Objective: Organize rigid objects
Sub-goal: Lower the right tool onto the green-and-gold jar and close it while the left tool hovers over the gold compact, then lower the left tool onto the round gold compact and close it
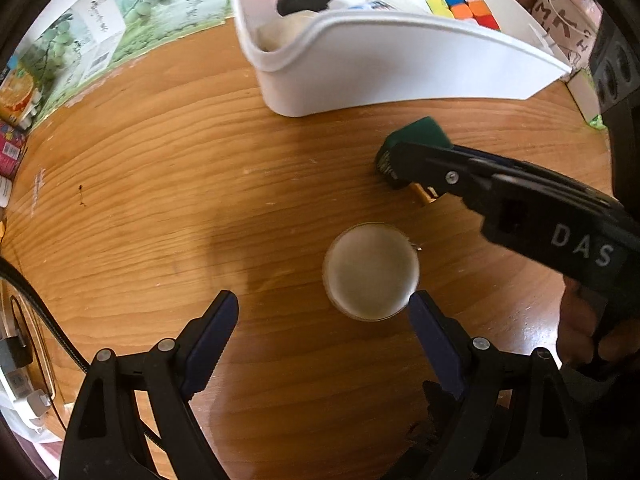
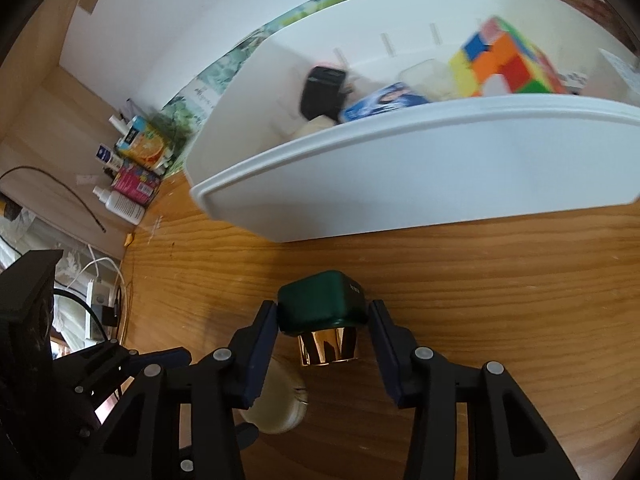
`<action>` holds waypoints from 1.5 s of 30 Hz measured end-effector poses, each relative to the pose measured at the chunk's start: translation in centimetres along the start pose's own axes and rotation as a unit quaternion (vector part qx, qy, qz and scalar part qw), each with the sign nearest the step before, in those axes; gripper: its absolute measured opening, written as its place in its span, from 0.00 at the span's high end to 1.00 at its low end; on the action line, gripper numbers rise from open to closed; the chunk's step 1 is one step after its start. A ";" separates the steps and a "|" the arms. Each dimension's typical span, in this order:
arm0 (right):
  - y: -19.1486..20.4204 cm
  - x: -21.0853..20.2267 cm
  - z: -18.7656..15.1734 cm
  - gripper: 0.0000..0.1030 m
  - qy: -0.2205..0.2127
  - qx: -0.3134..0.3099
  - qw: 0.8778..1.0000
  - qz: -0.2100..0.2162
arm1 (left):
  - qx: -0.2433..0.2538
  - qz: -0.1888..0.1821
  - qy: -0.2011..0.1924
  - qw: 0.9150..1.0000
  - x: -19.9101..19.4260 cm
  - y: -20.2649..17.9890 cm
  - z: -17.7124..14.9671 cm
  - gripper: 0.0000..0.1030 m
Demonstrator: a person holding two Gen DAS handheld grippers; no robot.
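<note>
- Open wooden tabletop (image 1: 160,184) is found left of the round cream container (image 1: 371,271); passage there is unobstructed.
- The far side is blocked by the white bin (image 1: 360,76).
- The right side is occupied by the right gripper (image 1: 394,168), clamped on the green-capped bottle (image 2: 322,306).
- A narrow bare strip is left between bottle and bin.

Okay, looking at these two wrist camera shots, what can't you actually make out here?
- White bin contents, right wrist view: motion blur smears the black item and blue box; labels unreadable.
- Round cream object, right wrist view: mostly hidden behind the right gripper.
- Green-capped bottle, left wrist view: its body is covered by that gripper.
- Bin's right end, left wrist view: cut off by the lens edge.
</note>
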State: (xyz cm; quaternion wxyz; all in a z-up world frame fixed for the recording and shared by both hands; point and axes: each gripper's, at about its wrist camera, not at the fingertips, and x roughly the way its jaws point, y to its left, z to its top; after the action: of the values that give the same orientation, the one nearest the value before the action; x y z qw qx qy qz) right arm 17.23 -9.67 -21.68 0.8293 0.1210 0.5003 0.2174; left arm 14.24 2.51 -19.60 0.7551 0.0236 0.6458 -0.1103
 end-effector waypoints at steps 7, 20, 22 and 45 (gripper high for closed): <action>-2.8 -1.9 -0.4 0.55 -0.009 0.025 0.999 -0.023 | 0.009 0.006 0.024 1.000 1.5 -1.7 1.3 0.14; -6.0 -4.8 -1.2 0.55 -0.015 0.034 0.999 -0.037 | -0.022 0.046 0.060 0.997 3.6 -3.6 2.8 0.14; -6.3 -5.1 -1.3 0.55 -0.015 0.030 0.999 -0.037 | -0.035 0.048 0.061 0.996 3.8 -3.9 3.2 0.14; -7.5 -9.3 -3.2 0.56 -0.011 -0.045 0.999 -0.021 | -0.134 0.061 0.064 0.987 3.4 -6.9 1.9 0.41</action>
State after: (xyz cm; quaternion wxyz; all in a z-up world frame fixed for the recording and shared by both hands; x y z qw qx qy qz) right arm 12.46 -20.77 -19.12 0.8439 0.0753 0.4832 0.2208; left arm 15.16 -5.01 -21.85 0.7138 -0.0319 0.6992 0.0254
